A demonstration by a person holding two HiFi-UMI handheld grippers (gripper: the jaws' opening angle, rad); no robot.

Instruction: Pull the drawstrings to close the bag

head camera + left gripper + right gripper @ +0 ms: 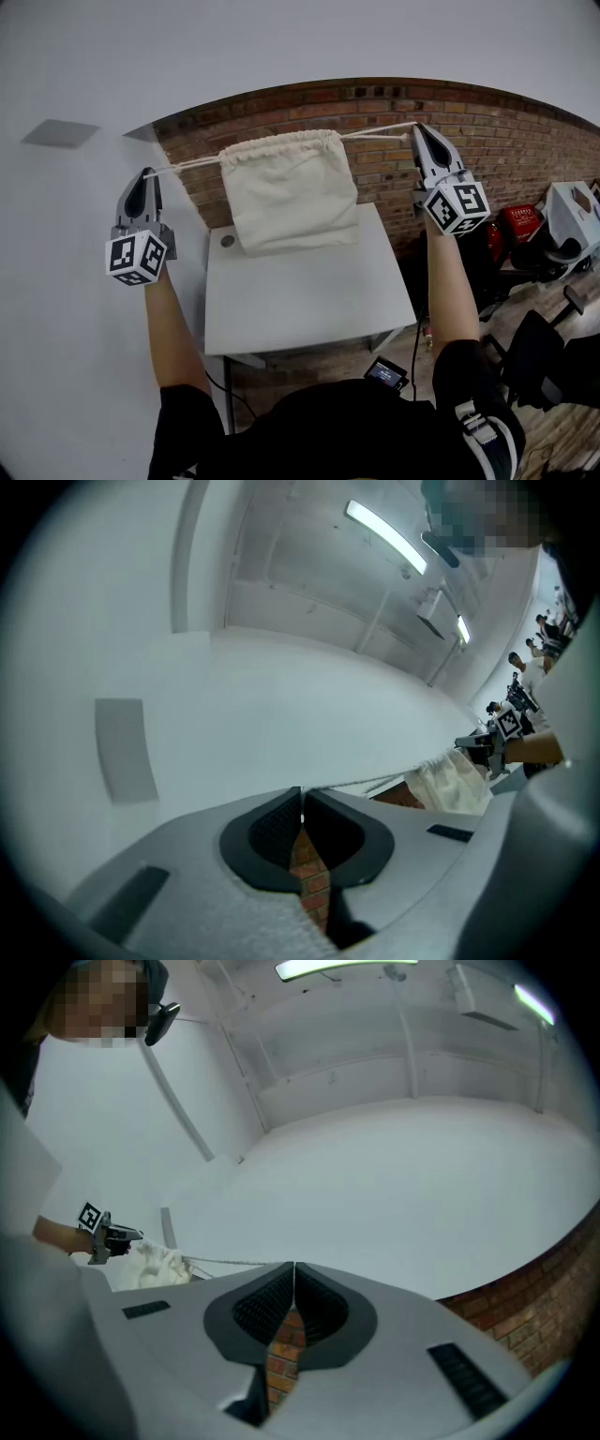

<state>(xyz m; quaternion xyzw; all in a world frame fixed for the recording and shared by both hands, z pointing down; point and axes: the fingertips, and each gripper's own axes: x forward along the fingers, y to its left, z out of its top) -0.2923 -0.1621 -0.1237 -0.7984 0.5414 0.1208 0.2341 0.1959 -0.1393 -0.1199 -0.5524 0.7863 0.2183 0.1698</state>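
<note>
Head view showed cream cloth drawstring bag (291,192) at 12 o'clock, mouth gathered, possibly clear of grey square table (309,291). Left gripper (147,173) at 9 o'clock and right gripper (419,129) at 2 o'clock were each clamped tight on taut white drawstring cords (187,165). Step called for an even, level outward pull, no jerking.

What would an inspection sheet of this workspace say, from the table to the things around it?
Surface: pale table.
Job's things: cloth bag held up over the table's far end, mouth gathered; drawstrings stretched out to both sides.
Clutter: one dark round spot on the table; cannot tell what it is.
Grippers: left gripper and right gripper, jaws of each shut on a drawstring end.
Cables: dark cable hanging by the table's right side.
Surroundings: brick wall, white wall, red containers, dark chairs.
</note>
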